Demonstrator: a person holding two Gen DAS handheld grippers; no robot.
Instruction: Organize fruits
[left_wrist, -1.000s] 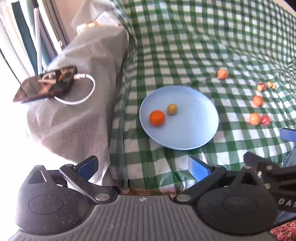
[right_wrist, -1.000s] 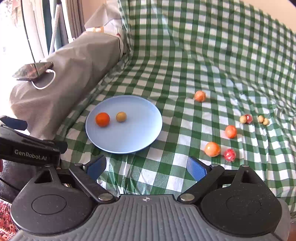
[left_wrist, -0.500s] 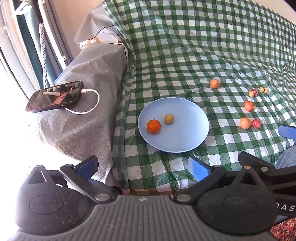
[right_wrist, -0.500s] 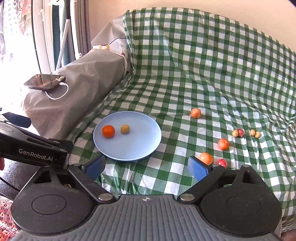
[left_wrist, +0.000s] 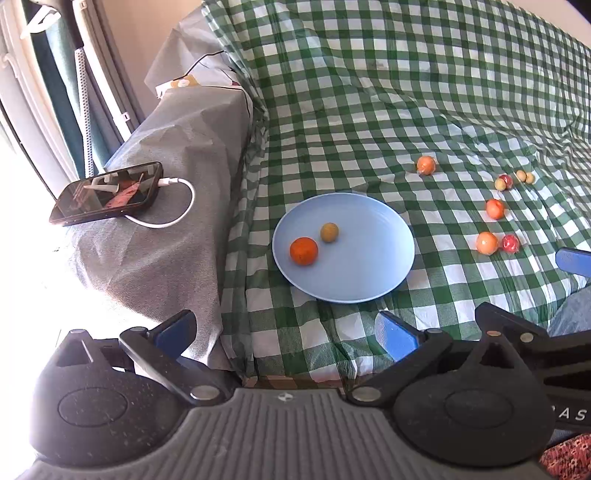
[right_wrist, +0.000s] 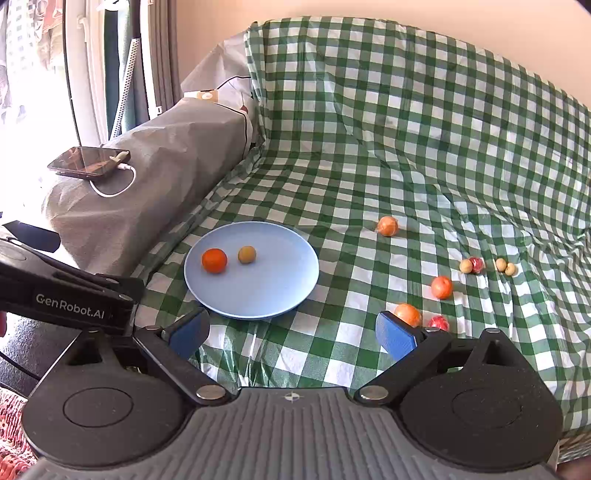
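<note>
A light blue plate (left_wrist: 373, 269) (right_wrist: 273, 291) lies on the green checked cloth and holds an orange fruit (left_wrist: 303, 250) (right_wrist: 214, 260) and a small tan fruit (left_wrist: 329, 232) (right_wrist: 246, 254). Several loose fruits lie to its right: an orange one (right_wrist: 387, 225) farther back, an orange-red one (right_wrist: 441, 287), a peach-coloured one (right_wrist: 407, 314) beside a small red one (right_wrist: 438, 322), and small tan and red ones (right_wrist: 471, 265). My left gripper (left_wrist: 284, 332) is open and empty, short of the plate. My right gripper (right_wrist: 291, 330) is open and empty, near the plate's front edge.
A grey-covered armrest (left_wrist: 166, 206) stands left of the plate with a phone (left_wrist: 107, 194) (right_wrist: 88, 162) and its white cable on top. The checked cloth rises up the backrest (right_wrist: 406, 110) behind. A window and curtain are at the far left.
Both grippers have pulled back and up from the plate, so the plate and fruits look smaller and more of the backrest shows. Nothing on the cloth has moved.
</note>
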